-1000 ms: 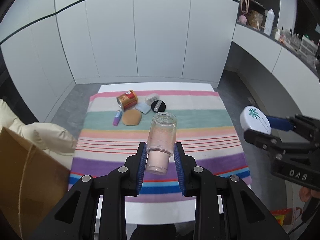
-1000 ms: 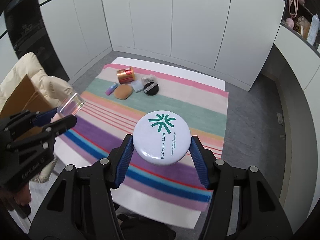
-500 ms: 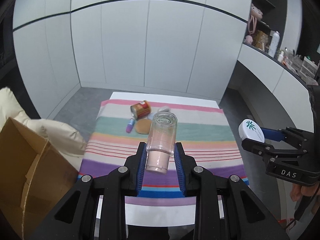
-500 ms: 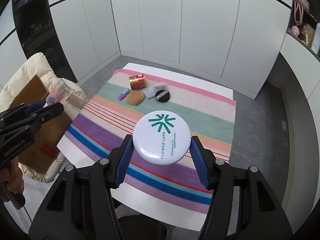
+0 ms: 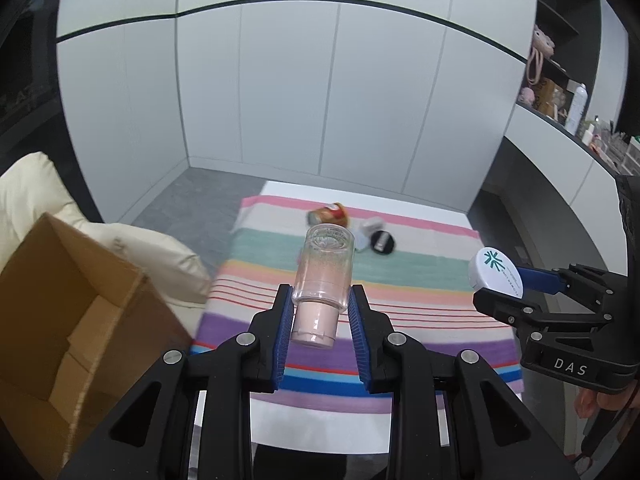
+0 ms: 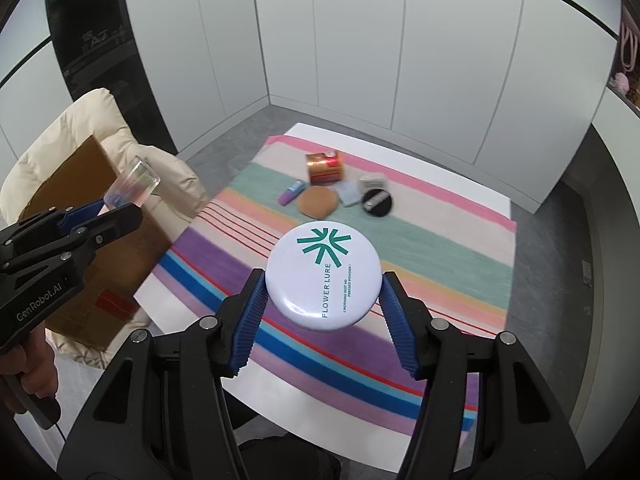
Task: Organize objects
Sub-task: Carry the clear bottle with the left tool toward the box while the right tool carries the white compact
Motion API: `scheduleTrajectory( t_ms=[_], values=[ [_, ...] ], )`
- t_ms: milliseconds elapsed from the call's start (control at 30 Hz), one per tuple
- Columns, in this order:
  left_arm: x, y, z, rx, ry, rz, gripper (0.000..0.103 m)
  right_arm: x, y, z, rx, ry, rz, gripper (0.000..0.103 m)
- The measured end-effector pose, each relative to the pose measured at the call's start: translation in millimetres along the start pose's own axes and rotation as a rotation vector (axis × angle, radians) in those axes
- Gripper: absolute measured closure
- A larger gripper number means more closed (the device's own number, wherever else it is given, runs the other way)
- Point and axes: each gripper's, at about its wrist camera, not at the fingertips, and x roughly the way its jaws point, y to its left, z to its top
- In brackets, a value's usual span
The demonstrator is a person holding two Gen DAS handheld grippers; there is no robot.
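Note:
My left gripper (image 5: 320,320) is shut on a clear bottle of pink liquid (image 5: 322,280), held above the near end of the striped cloth (image 5: 420,276). In the right wrist view that bottle (image 6: 132,184) hangs in front of the open cardboard box (image 6: 80,216). My right gripper (image 6: 322,304) is shut on a round white compact (image 6: 324,274) with a green logo; the left wrist view shows it (image 5: 496,270) at the right, over the cloth's right edge. The box (image 5: 68,320) stands at the left of the table.
On the far half of the cloth lie a copper-red can (image 6: 323,166), a purple tube (image 6: 291,192), a tan sponge (image 6: 318,202), a pale blue pad (image 6: 348,194), a black round compact (image 6: 377,202) and a small grey case (image 6: 372,180). A cream padded jacket (image 6: 100,128) sits behind the box.
Both grippers have drawn back from the table and swung left with their loads. The cardboard box now fills more of the left wrist view and the cloth items look farther away.

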Motion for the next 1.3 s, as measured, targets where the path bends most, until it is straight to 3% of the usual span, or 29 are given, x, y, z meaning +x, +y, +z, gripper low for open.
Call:
scheduleTrajectory(
  t_ms=[700,1300],
  values=[
    [-49,114,-29,-0.156,-0.020,0.172,0.075,24,120,30,-0.131,-0.022,0.119,0.043],
    [-80,184,-63,-0.262,0.003,0.288,0.074,31,205,38,-0.235,-0.026,0.212,0.043]
  ],
)
